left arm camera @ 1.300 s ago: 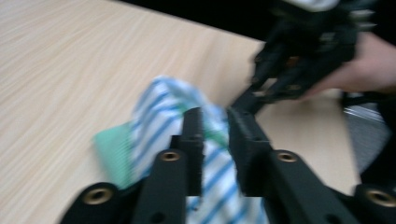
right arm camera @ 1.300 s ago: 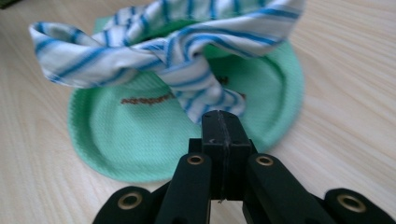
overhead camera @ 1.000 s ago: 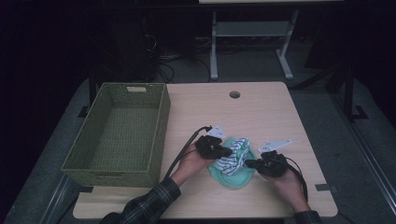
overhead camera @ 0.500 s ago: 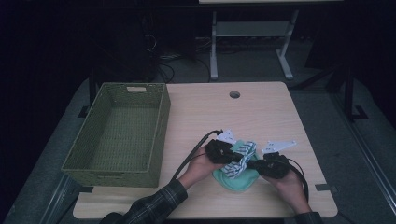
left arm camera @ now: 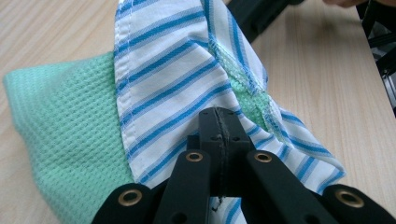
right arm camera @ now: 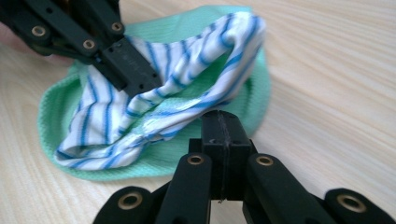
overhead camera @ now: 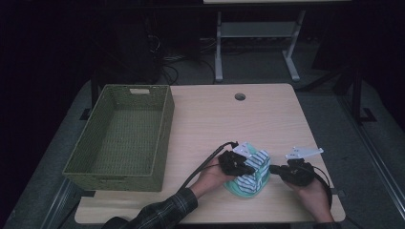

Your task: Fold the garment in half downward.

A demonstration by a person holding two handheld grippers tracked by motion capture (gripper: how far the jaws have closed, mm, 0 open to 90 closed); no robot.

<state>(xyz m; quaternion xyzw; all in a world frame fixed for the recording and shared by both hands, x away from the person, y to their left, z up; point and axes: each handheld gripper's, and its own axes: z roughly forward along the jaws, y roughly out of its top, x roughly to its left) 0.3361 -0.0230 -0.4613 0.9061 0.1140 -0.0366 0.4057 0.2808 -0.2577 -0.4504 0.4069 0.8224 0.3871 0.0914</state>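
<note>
Both grippers, left gripper [overhead camera: 249, 168] and right gripper [overhead camera: 275, 169], clamped shut on striped cloth [overhead camera: 250, 172] near tabletop [overhead camera: 229, 119] front edge; folding begun, unfinished; wicker basket [overhead camera: 165, 129] unfilled.

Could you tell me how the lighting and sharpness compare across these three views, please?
High view: dim, dark surroundings, the striped cloth small beside the basket. Left gripper view: bright, cloth weave crisp, far table soft. Right gripper view: bright, the left gripper and cloth slightly blurred.
</note>
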